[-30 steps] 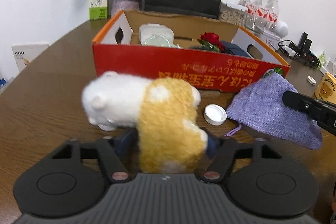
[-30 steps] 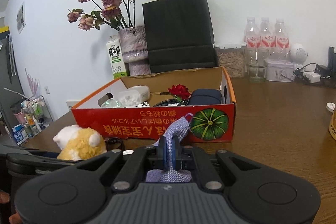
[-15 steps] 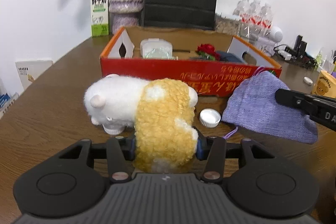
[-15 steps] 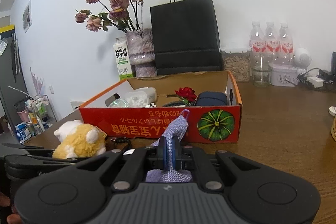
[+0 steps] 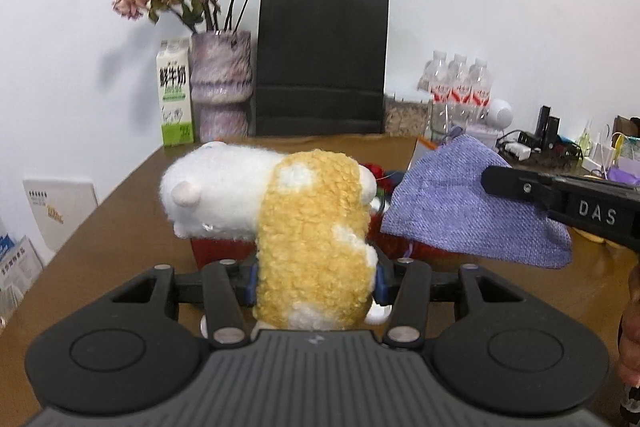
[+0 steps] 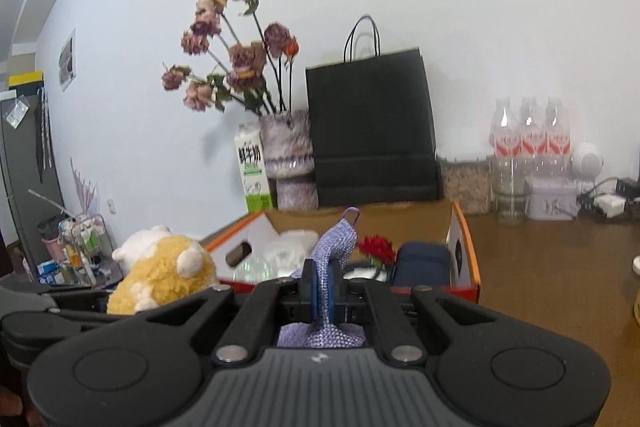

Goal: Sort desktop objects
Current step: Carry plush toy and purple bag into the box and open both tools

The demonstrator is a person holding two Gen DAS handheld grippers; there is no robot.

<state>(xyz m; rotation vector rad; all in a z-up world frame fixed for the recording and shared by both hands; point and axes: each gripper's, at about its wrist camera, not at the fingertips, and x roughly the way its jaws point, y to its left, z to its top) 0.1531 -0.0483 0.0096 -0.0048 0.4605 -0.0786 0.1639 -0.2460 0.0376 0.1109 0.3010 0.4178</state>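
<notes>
My left gripper [image 5: 316, 281] was clamped on the plush [image 5: 280, 211], its pads squeezing the yellow rump from both sides; the jaws had closed in on it within the last second and then held; the white head stuck out to the left, clear of the table [image 5: 120, 227], in front of the box [image 5: 216, 251]; my right gripper [image 6: 320, 291] was pinched together on the pouch [image 6: 332, 247], a fold of lilac cloth caught between the blue pads and a loop of cord standing up at its far tip; in the left view the pouch [image 5: 460, 203] hung from that gripper to the right of the plush, also off the table; the box [image 6: 464, 255] lay just beyond both, open at the top, with a red rose [image 6: 376, 247], a dark case [image 6: 424, 263] and clear plastic things inside; far back against the wall stood a milk carton [image 5: 174, 95], a vase [image 5: 222, 87] of dried roses, a black bag [image 5: 322, 63] and three bottles [image 5: 460, 83].
</notes>
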